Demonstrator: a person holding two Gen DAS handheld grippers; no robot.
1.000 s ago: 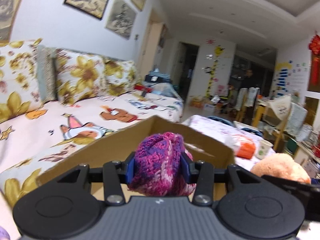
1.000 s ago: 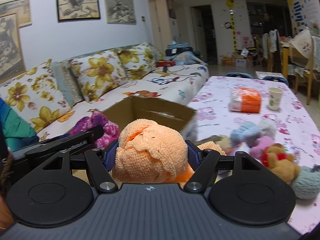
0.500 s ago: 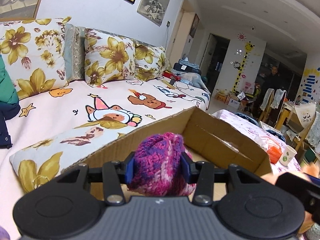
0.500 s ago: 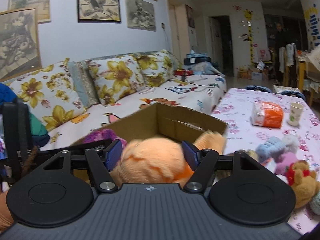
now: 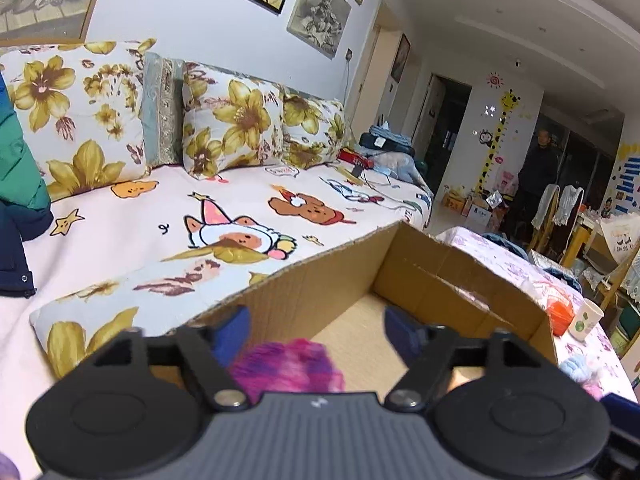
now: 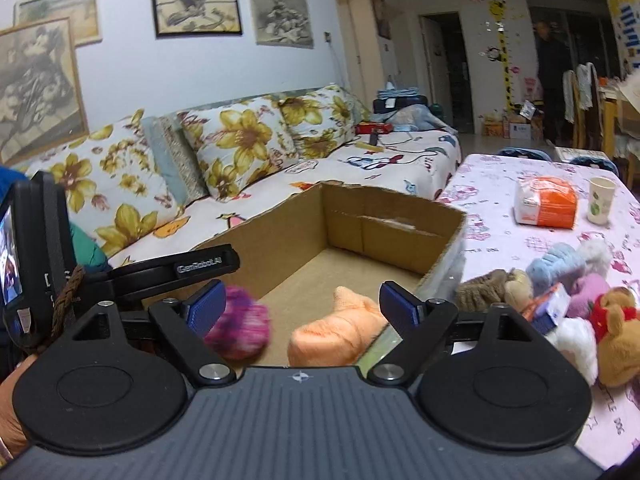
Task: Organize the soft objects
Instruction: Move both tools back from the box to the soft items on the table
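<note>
L hand-held gripper [image 5: 316,330] just opened | purple knit toy [image 5: 288,368] loose below | R hand-held gripper [image 6: 302,304] opened

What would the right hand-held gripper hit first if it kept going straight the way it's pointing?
Probably the orange plush, lying loose between the right hand-held gripper's open jaws, which have just been opening. Past it come the floor and far wall of the cardboard box. Depth is hard to judge.

Def a home living rm: floral-cushion sofa [image 6: 248,152] at 10 o'clock, framed pics [image 6: 196,2] above, kids' giraffe height chart [image 6: 505,52] at 1.
</note>
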